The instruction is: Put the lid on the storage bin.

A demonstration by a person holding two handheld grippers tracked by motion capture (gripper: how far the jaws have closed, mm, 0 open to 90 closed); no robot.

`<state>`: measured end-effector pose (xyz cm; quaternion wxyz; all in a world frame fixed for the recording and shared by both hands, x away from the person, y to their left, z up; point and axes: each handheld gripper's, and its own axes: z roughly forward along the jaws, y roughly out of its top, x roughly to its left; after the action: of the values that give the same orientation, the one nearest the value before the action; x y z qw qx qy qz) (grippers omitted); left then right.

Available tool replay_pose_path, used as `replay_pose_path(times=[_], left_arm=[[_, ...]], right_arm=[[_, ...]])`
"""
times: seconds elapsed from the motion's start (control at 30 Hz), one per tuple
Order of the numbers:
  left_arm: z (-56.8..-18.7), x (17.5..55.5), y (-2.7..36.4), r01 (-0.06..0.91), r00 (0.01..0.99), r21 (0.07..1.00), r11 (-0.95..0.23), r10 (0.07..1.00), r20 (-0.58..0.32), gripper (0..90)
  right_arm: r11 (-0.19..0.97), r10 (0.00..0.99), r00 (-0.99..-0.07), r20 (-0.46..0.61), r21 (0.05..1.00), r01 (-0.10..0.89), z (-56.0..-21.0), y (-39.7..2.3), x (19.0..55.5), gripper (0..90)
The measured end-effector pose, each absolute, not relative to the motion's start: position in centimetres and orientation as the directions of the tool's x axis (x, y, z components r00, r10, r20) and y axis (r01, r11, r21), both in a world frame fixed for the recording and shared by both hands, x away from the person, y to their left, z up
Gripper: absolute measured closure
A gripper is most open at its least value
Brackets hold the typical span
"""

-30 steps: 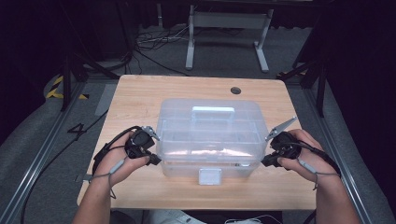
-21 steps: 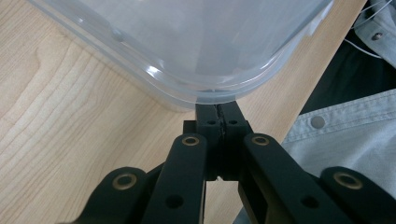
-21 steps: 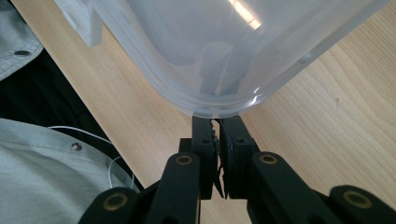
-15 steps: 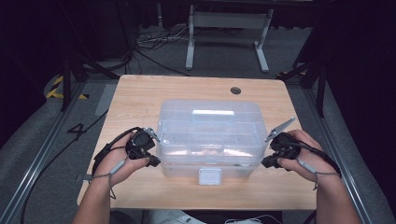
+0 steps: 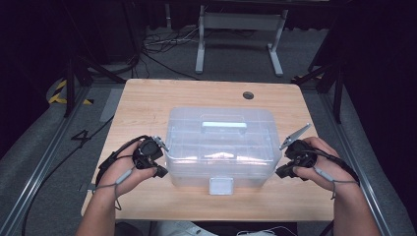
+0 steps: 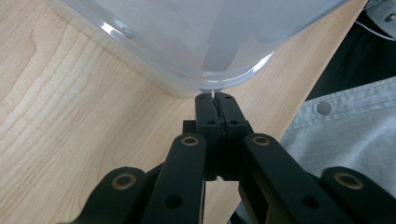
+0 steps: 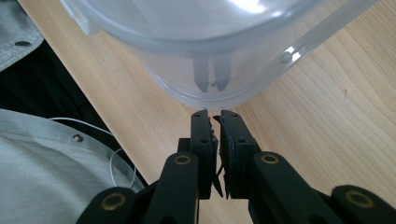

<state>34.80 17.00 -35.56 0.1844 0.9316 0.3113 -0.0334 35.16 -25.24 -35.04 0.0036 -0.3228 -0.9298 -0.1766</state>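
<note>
A clear plastic storage box with a lid, a pale handle and a front latch stands in the middle of the wooden table. My left gripper sits at the box's left front corner. In the left gripper view its jaws are pressed together, and the left gripper has its tips right at the rounded base of the box. My right gripper mirrors it at the right front corner. The right gripper is shut with nothing between its jaws, just short of the box.
The table's near edge runs close behind both hands, with the person's grey shirt beyond it. A cable hole lies at the back right of the table. A metal stand and floor cables are behind the table.
</note>
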Motion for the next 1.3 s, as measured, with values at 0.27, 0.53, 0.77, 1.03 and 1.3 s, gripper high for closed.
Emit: replay_pose_path(times=[0.27, 0.53, 0.77, 1.03, 1.3], left_arm=[[-35.6, 34.7, 16.9, 0.581, 0.813, 0.324, -0.747, 0.554, -0.181, 85.5], [-35.8, 34.5, 17.3, 0.587, 0.809, 0.33, -0.739, 0.554, -0.198, 77.8], [-35.9, 34.1, 18.7, 0.632, 0.771, 0.371, -0.68, 0.601, -0.21, 67.9], [-35.2, 33.7, 20.0, 0.659, 0.728, 0.47, -0.587, 0.656, -0.201, 62.1], [-34.8, 33.7, 21.2, 0.658, 0.689, 0.564, -0.499, 0.702, -0.183, 60.2]], right_arm=[[0.724, 0.599, -0.79, 0.128, 0.336, 0.603, -35.0, -25.5, 35.1, 82.6], [0.716, 0.603, -0.787, 0.129, 0.347, 0.605, -35.0, -26.0, 35.1, 77.3], [0.718, 0.591, -0.798, 0.119, 0.374, 0.587, -35.4, -26.4, 34.9, 72.9], [0.646, 0.599, -0.795, 0.097, 0.527, 0.552, -34.5, -27.8, 35.0, 65.9], [0.576, 0.633, -0.767, 0.104, 0.599, 0.556, -33.9, -29.3, 35.5, 57.5]])
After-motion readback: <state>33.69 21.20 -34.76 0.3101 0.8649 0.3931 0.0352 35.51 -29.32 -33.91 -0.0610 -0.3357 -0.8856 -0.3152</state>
